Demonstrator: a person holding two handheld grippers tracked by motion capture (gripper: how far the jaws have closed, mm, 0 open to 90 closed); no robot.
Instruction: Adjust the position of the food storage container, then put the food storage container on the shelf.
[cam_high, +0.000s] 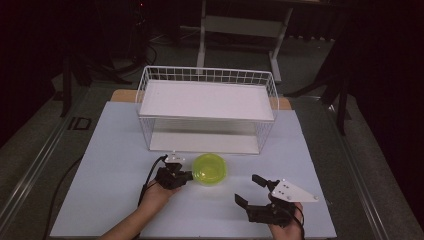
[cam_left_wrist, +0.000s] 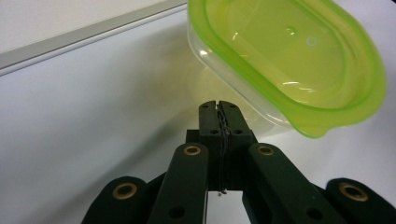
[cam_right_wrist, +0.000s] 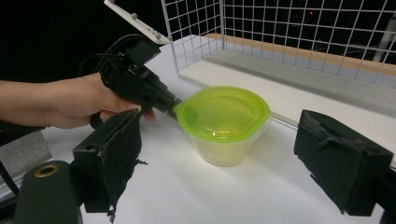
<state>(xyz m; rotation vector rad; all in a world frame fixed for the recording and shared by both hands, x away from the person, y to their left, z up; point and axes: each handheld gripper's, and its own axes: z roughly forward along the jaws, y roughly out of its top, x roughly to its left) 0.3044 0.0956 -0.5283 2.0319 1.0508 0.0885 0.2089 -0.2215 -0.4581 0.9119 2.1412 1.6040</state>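
Right gripper view shows the left gripper (cam_right_wrist: 173, 108) closed at the lidded container's (cam_right_wrist: 224, 123) rim, apparently unlifted near the tabletop's (cam_high: 100, 165) front edge; right gripper (cam_high: 251, 189) waits open.

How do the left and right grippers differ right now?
Jaws: the left gripper is shut, pads pressed together; the right gripper stands wide open with nothing between its pads. Contact: the left gripper's tips sit at the rim of the green-lidded container; the right gripper is apart from it, nearer the person. Top: the right gripper's grey three-cornered plate shows large, the left gripper's looks smaller. Shared: both are black and hand-held over the white table.
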